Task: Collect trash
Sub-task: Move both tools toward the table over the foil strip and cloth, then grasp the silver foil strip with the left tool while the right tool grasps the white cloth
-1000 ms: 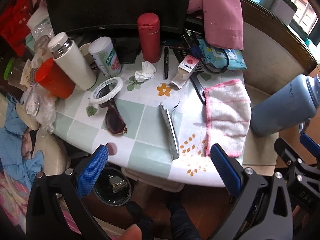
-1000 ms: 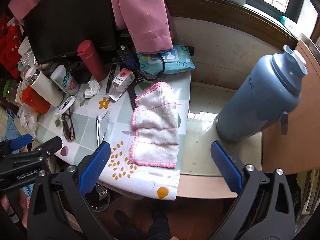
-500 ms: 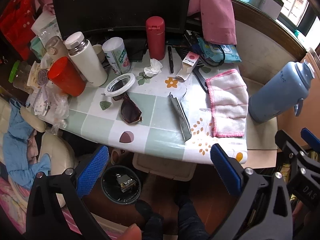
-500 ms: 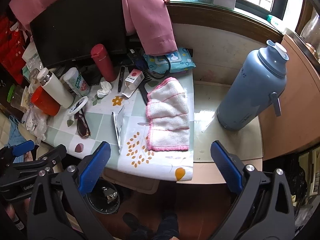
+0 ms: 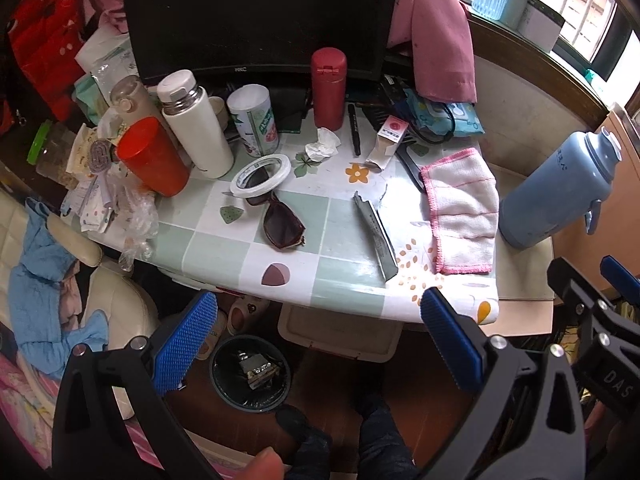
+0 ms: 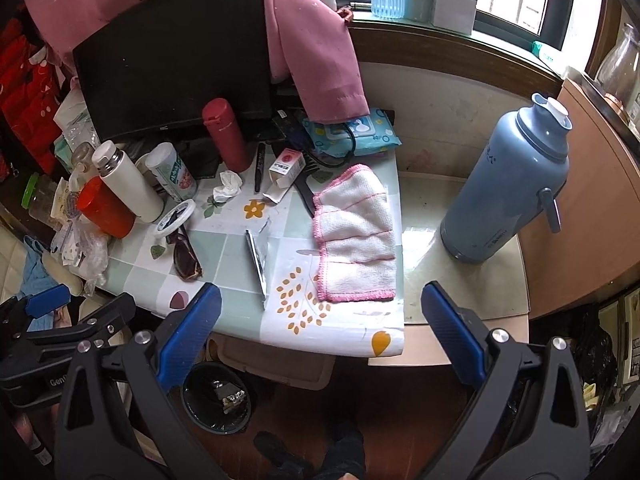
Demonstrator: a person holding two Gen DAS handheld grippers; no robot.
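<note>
A crumpled white tissue (image 5: 322,145) (image 6: 228,185) lies on the table by the red bottle (image 5: 329,88). A torn silver wrapper (image 5: 375,233) (image 6: 257,254) lies mid-table. A small open carton (image 5: 386,141) (image 6: 283,172) lies near a black pen. A black bin (image 5: 251,373) (image 6: 218,397) with trash in it stands on the floor under the table's front edge. My left gripper (image 5: 316,344) and right gripper (image 6: 320,332) are both open and empty, held back from the table above the floor.
The tiled table (image 5: 208,248) holds a white flask (image 5: 196,132), a red cup (image 5: 152,156), a tape roll (image 5: 261,176), sunglasses (image 5: 280,226), a pink-edged cloth (image 5: 460,216) and a blue thermos (image 5: 556,196). A monitor (image 5: 256,16) stands behind. A chair with clothes (image 5: 48,280) is at left.
Both grippers have pulled back and up from the table. More of the floor and the bin has come into view. Nothing on the table has moved.
</note>
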